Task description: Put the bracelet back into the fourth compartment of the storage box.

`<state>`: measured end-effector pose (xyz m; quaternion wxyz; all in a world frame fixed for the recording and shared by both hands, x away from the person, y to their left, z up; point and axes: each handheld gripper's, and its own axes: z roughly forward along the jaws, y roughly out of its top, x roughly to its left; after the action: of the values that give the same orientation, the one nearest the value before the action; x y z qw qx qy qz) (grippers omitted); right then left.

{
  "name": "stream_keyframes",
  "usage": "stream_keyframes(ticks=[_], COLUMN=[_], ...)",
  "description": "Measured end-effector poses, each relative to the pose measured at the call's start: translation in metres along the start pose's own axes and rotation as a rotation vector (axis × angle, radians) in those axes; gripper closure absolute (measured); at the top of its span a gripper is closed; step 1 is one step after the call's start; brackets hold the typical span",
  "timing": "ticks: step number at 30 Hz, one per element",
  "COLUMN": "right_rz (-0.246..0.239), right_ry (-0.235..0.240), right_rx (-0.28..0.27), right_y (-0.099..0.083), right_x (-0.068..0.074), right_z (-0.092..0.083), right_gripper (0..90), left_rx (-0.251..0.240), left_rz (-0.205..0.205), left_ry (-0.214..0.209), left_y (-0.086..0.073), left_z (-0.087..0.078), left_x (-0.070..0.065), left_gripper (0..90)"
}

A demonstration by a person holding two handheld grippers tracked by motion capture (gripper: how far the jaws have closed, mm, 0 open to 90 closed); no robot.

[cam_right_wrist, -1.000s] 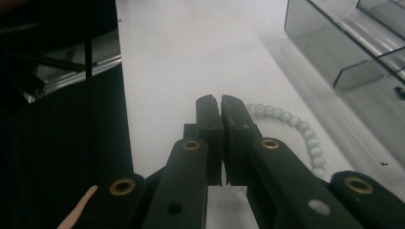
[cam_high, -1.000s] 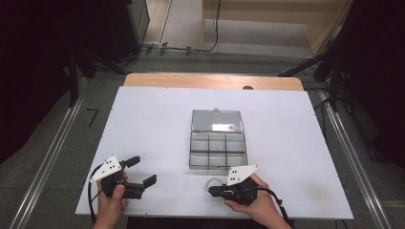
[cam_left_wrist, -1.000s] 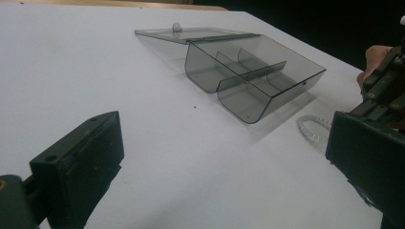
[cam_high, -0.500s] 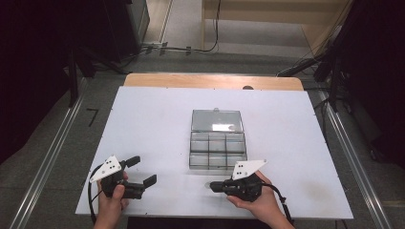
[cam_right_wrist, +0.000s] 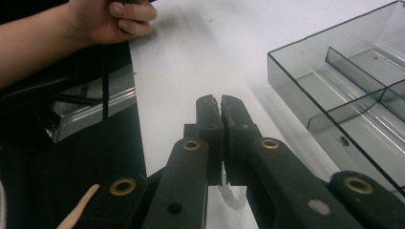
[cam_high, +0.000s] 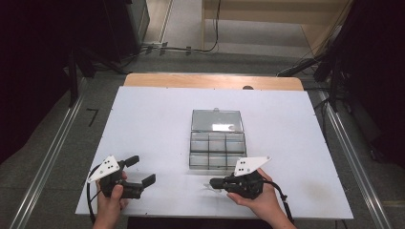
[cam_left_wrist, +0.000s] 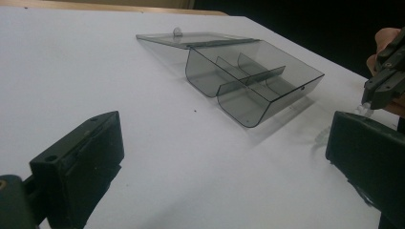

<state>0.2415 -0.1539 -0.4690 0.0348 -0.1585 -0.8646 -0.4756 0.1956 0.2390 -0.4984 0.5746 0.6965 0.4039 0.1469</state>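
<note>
A clear plastic box (cam_high: 218, 149) with little rooms inside sits in the middle of the white counter (cam_high: 143, 119). Its lid (cam_high: 217, 120) is open and lies flat behind it.

The right hand-held gripper (cam_high: 213, 182) rests low on the counter, just in front of the box. Its jaws are pressed together. In the right gripper view a small clear piece (cam_right_wrist: 231, 198) shows between the black jaws, down near their base, and the jaws seem to pinch it. What the piece is cannot be told.

The left hand-held gripper (cam_high: 141, 170) is at the left, well apart from the box. Its jaws are spread wide with nothing between them. A hand (cam_high: 111, 206) holds it just above the counter.
</note>
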Motion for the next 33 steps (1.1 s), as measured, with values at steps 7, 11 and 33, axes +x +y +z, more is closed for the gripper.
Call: stream_keyframes(ticks=[7,11,33], right_rz=[-0.002,-0.005,-0.036], right_ry=[-0.004,-0.008,-0.041], right_rx=[-0.013,-0.021,-0.043], right_y=[0.005,0.008,0.034], right_x=[0.000,0.000,-0.004], right_z=[-0.002,-0.003,-0.012], right_gripper=[85.6,85.6,85.6], left_rx=[-0.003,-0.004,-0.006], left_rz=[0.001,0.001,0.005], left_ry=[-0.003,-0.001,-0.007], left_y=[0.000,0.000,0.001], left_z=[0.000,0.000,0.000], left_x=[0.000,0.000,-0.001], left_gripper=[0.0,0.0,0.0])
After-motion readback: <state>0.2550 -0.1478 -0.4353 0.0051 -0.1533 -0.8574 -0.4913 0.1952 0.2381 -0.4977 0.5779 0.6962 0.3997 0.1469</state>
